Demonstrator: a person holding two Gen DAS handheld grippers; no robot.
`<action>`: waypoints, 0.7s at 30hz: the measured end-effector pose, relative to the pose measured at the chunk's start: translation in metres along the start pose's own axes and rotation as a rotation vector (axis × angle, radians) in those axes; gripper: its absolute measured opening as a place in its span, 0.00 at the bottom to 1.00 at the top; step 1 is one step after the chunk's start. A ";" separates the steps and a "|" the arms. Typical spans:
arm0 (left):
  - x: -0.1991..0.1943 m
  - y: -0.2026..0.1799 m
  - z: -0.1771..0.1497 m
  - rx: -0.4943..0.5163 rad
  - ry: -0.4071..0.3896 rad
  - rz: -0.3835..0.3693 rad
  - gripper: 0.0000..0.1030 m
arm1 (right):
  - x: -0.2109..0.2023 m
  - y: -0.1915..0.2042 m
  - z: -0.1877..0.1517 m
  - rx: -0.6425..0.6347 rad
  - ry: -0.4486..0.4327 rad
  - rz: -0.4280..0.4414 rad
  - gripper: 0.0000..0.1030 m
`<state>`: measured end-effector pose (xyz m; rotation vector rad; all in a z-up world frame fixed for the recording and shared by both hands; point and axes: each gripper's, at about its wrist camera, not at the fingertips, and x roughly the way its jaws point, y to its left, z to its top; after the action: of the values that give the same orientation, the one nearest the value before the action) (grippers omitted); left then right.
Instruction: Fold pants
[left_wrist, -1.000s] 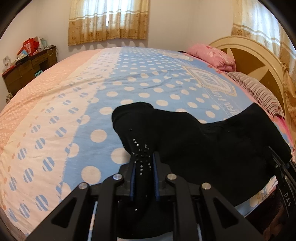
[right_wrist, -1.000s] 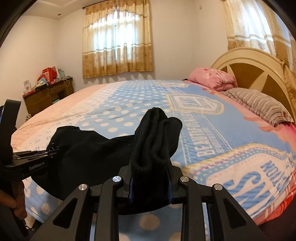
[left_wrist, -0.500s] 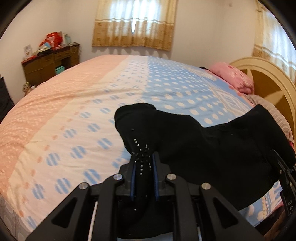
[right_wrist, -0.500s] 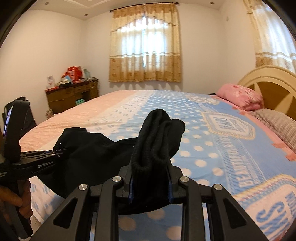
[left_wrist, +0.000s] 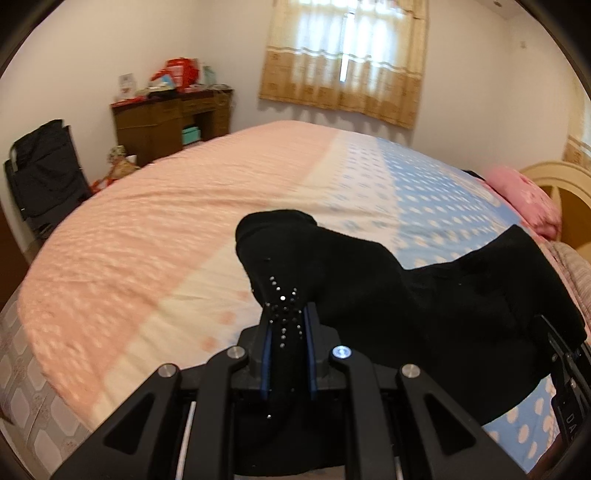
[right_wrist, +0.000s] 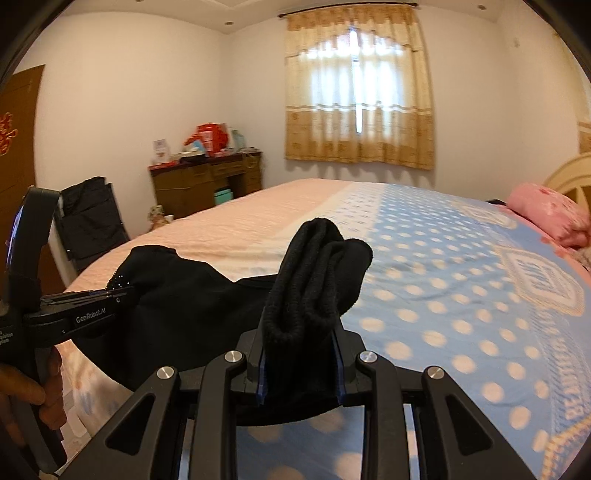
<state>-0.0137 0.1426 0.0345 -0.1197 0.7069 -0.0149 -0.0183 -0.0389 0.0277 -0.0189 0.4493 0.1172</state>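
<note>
The black pants (left_wrist: 424, 295) hang stretched between my two grippers above the bed. My left gripper (left_wrist: 287, 328) is shut on one end, where small shiny studs dot the cloth. My right gripper (right_wrist: 300, 339) is shut on the other end, a thick bunched ribbed part of the pants (right_wrist: 317, 280). In the right wrist view the left gripper (right_wrist: 122, 293) shows at the left, held by a hand, with the cloth sagging between. In the left wrist view the right gripper's body shows at the right edge, its fingertips hidden.
The bed (left_wrist: 155, 258) has a cover that is pink on the left and blue with white dots on the right (right_wrist: 461, 295). A pink pillow (right_wrist: 550, 214) and a headboard are at the right. A wooden desk (right_wrist: 207, 184) and a dark chair (right_wrist: 92, 221) stand beyond the bed.
Both grippers have swung to the left with the pants still held; the views now face the pink side of the bed, the desk and the window.
</note>
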 end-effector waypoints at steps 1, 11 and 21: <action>0.001 0.006 0.002 -0.008 -0.004 0.014 0.15 | 0.006 0.007 0.003 -0.003 -0.004 0.021 0.26; 0.013 0.061 0.038 -0.039 -0.078 0.186 0.14 | 0.104 0.049 0.009 0.032 0.036 0.178 0.27; 0.094 0.085 0.014 -0.028 0.065 0.318 0.25 | 0.172 0.031 -0.023 0.057 0.266 0.177 0.39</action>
<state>0.0644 0.2235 -0.0254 -0.0327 0.7847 0.2962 0.1222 0.0091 -0.0674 0.0617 0.7197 0.2781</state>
